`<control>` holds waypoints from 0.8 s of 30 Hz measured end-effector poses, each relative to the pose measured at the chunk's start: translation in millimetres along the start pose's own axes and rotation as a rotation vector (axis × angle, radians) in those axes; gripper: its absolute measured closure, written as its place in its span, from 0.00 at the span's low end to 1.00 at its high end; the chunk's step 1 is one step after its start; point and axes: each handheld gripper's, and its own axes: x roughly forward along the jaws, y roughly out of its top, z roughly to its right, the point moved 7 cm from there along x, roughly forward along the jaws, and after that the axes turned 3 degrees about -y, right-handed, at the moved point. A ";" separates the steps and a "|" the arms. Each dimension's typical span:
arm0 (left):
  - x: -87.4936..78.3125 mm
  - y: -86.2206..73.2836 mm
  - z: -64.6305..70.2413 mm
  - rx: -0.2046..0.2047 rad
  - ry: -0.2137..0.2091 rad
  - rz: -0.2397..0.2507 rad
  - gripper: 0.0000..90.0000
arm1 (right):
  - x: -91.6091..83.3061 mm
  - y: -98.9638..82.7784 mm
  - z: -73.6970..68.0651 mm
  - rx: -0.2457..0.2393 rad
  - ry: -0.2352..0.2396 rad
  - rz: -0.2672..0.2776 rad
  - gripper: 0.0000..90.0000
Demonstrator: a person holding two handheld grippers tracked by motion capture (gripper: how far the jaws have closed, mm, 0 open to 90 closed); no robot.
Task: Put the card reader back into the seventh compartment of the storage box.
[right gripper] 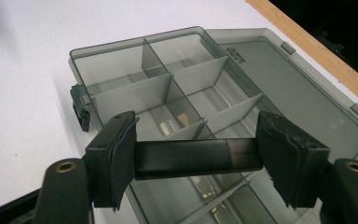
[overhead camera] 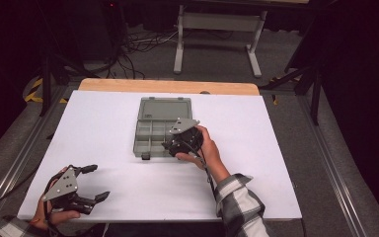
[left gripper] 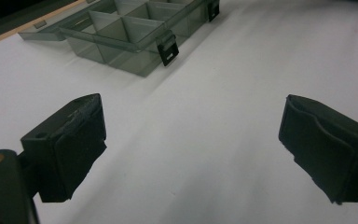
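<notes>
Room: dark studio, cables on the floor, white bench [overhead camera: 128, 197] with a wood strip along the far edge.
Box: grey see-through organizer box [overhead camera: 154, 129] mid-bench, lid flat open behind it, latch [right gripper: 80, 112] on the near wall.
Right tool [right gripper: 198, 158]: clamped end to end on a black bar [right gripper: 186, 157], hovering right over the box's compartments.
Left tool [left gripper: 191, 154]: wide open, nothing in it, parked near the bench's front left corner, well apart from the box.
Tip: I'd line the bar up with one compartment between the dividers [right gripper: 186, 74], lower it level, and only let go once it's sitting on the bottom.
Risk: a tilted bar probably catches on a divider.
</notes>
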 end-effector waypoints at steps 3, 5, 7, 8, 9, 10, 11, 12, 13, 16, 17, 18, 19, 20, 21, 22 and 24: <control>0.2 0.1 0.2 0.002 -0.001 -0.001 0.09 | 2.2 -1.7 0.5 0.024 0.000 0.007 0.35; 0.7 -0.1 -0.7 -0.003 -0.001 0.001 0.09 | 3.9 -2.9 -1.1 0.020 -0.006 -0.004 0.35; 1.4 -0.7 0.1 0.001 -0.002 -0.005 0.09 | 4.4 -4.2 -2.6 0.003 -0.017 -0.020 0.35; 1.5 -0.8 0.6 0.005 -0.002 -0.009 0.09 | 4.1 -4.7 -3.0 0.007 -0.016 -0.018 0.35; 1.7 -0.6 1.0 0.007 -0.002 -0.009 0.09 | 3.7 -5.4 -3.1 0.015 -0.012 -0.016 0.35; 1.7 -0.6 1.2 0.008 -0.001 -0.009 0.09 | 3.5 -6.0 -3.5 0.022 -0.008 -0.013 0.35; 1.8 -0.6 1.3 0.007 -0.002 -0.009 0.09 | 3.9 -7.0 -3.4 0.030 -0.010 -0.016 0.35; 1.8 -0.6 1.3 0.007 -0.002 -0.009 0.09 | 4.5 -7.8 -3.6 0.031 -0.011 -0.021 0.35; 2.0 -0.8 1.3 0.006 -0.002 -0.011 0.09 | 4.5 -7.8 -3.6 0.031 -0.011 -0.021 0.35; 1.9 -1.1 0.8 0.006 -0.001 -0.012 0.09 | 5.4 -9.5 -4.0 0.029 -0.019 -0.031 0.35; 1.8 -1.3 0.8 0.005 0.000 -0.012 0.09 | 5.6 -10.0 -4.1 0.035 -0.016 -0.032 0.35; 1.4 -1.2 0.7 0.005 0.002 -0.012 0.09 | 5.9 -10.6 -4.1 0.036 -0.015 -0.033 0.35; 1.3 -1.1 1.0 0.000 0.000 -0.009 0.09 | 6.0 -10.5 -4.0 0.040 -0.017 -0.032 0.35; 1.2 -1.1 0.6 0.002 0.001 -0.009 0.09 | 5.8 -10.4 -4.3 0.043 -0.015 -0.030 0.35; 1.2 -1.1 0.6 0.002 0.001 -0.009 0.09 | 5.8 -10.4 -4.3 0.043 -0.015 -0.030 0.35; 1.4 -1.3 0.6 0.000 0.001 -0.011 0.09 | 5.7 -10.3 -4.7 0.046 -0.011 -0.028 0.35; 1.3 -1.0 0.7 0.003 0.002 -0.010 0.10 | 6.1 -10.9 -4.6 0.049 -0.014 -0.031 0.35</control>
